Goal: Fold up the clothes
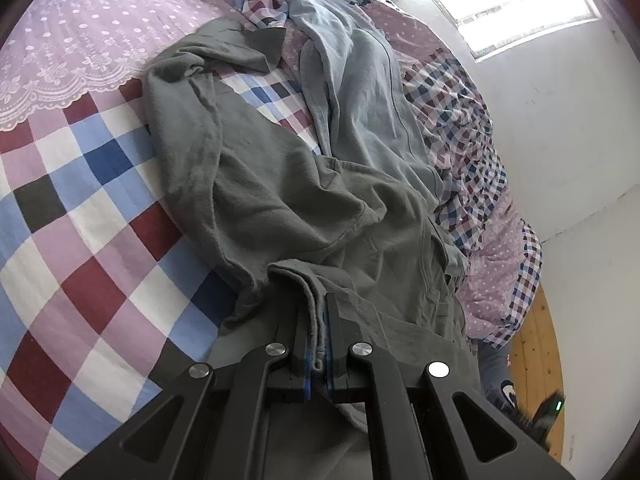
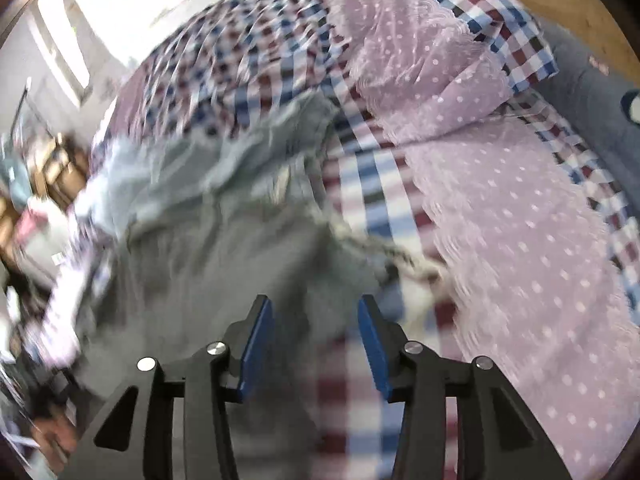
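Left claw [image 1: 319,320] clamped narrow on a folded hem of the grey shirt [image 1: 280,200], cloth edge pinched between the two blue pads [image 1: 329,344]. Shirt spread crumpled across the checked sheet [image 1: 80,240] of the bed, one sleeve reaching toward the lace-edged pink cover [image 1: 72,40]. Beside it, touching and partly under its upper edge, a pale blue garment [image 1: 360,100]. Beyond that, a rumpled checked quilt [image 1: 460,120] near the white wall [image 1: 560,120]. Wood floor [image 1: 536,340] at lower right.

Right claw [image 2: 316,312] wide, holding nothing, hovering above the grey shirt [image 2: 240,248] and the bed. Right view much blurred. Dotted pink cover [image 2: 500,200] at the right, pale blue garment [image 2: 180,160] further back.
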A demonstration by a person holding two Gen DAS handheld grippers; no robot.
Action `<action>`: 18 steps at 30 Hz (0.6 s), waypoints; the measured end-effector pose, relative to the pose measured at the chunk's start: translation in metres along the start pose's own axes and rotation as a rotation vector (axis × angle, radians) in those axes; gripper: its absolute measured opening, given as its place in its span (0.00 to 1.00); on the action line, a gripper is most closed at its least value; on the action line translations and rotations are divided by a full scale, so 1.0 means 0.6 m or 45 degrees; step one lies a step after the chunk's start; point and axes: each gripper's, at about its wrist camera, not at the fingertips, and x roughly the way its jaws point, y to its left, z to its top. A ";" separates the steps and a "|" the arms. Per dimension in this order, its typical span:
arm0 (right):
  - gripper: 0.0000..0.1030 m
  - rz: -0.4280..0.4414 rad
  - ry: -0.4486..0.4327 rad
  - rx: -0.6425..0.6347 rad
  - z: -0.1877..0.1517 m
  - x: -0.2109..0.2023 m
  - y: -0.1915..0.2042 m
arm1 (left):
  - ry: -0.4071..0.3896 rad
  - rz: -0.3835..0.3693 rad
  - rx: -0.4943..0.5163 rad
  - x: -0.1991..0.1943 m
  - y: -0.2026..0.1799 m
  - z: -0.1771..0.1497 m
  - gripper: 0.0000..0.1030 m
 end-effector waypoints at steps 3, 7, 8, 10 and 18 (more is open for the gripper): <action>0.47 0.046 0.048 0.087 0.051 0.046 -0.005 | -0.001 0.004 0.007 0.001 -0.001 -0.001 0.03; 0.47 0.101 0.119 0.201 0.082 0.103 -0.034 | -0.001 0.004 0.010 0.003 0.000 -0.001 0.03; 0.47 0.107 0.127 0.234 0.082 0.109 -0.041 | -0.001 0.006 0.010 0.003 0.001 -0.001 0.03; 0.49 0.120 0.139 0.275 0.078 0.121 -0.050 | 0.001 0.007 0.006 0.004 0.003 -0.001 0.03; 0.47 0.189 0.106 0.184 0.084 0.142 -0.023 | -0.003 0.006 0.006 0.004 0.007 -0.003 0.03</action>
